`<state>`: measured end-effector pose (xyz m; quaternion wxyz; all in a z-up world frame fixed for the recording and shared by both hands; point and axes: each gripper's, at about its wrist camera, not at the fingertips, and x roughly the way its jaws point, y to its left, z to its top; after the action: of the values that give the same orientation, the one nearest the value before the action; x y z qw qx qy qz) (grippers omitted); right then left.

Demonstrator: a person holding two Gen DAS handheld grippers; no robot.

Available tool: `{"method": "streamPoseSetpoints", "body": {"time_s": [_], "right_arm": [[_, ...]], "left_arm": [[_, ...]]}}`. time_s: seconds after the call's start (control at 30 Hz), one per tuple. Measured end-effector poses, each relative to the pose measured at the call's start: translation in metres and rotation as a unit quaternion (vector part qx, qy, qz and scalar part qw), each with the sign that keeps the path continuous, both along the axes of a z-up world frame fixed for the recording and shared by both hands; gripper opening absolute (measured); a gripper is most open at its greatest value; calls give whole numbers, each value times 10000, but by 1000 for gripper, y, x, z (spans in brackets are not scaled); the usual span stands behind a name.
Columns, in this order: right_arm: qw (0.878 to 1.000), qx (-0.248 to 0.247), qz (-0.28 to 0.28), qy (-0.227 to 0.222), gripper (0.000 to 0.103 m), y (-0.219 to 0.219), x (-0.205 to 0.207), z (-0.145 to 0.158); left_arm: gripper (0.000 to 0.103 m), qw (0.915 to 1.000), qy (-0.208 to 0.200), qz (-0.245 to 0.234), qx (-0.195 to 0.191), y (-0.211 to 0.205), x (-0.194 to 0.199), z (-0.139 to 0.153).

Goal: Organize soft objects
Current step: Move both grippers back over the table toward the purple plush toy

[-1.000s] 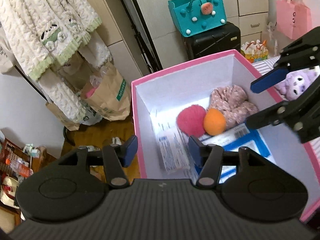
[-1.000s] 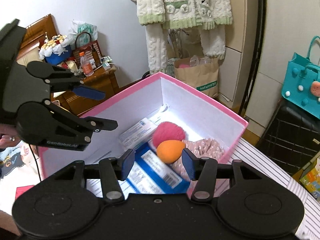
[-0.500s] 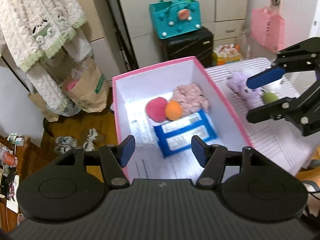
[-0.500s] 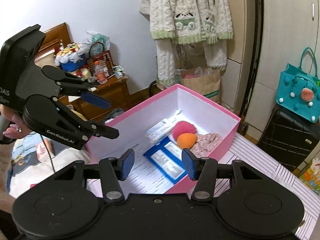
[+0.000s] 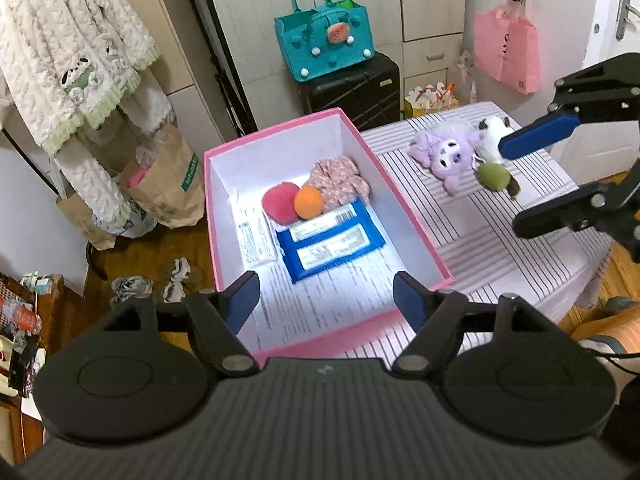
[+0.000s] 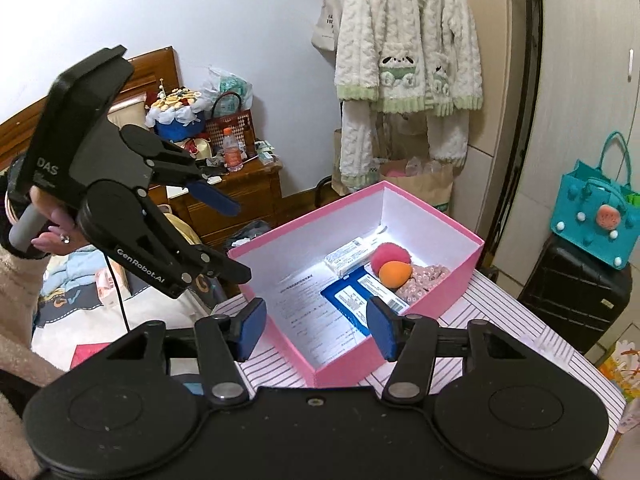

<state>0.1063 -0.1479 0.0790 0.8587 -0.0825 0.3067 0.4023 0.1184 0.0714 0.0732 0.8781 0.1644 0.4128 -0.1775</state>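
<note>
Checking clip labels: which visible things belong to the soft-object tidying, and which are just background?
Job: pink box, red pompom, orange ball, floral scrunchie, purple plush, green ball.

Lying about: teal bag, black suitcase, fleece robe.

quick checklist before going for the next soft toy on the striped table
1. Left gripper empty, jaws opening: ok.
2. Right gripper empty, jaws opening: ok.
3. Purple plush, green ball and white plush lie outside the pink box: not ok.
4. Free floor space in the box near its front: ok.
5. Toys touching or tangled: cannot tell.
</note>
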Motion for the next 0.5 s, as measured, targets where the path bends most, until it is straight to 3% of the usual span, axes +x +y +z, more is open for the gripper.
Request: {"method": "streamPoseSetpoints", "body": {"time_s": [0.23, 0.5], "right_arm": [[10000, -63, -49, -3, 66, -16, -25, -8], [9999, -61, -107, 7, 70, -38, -49, -24]], "left_arm": [[76, 9997, 145, -199, 78, -17, -26, -6], [85, 9975, 212, -657, 174, -49, -48, -17]]}}
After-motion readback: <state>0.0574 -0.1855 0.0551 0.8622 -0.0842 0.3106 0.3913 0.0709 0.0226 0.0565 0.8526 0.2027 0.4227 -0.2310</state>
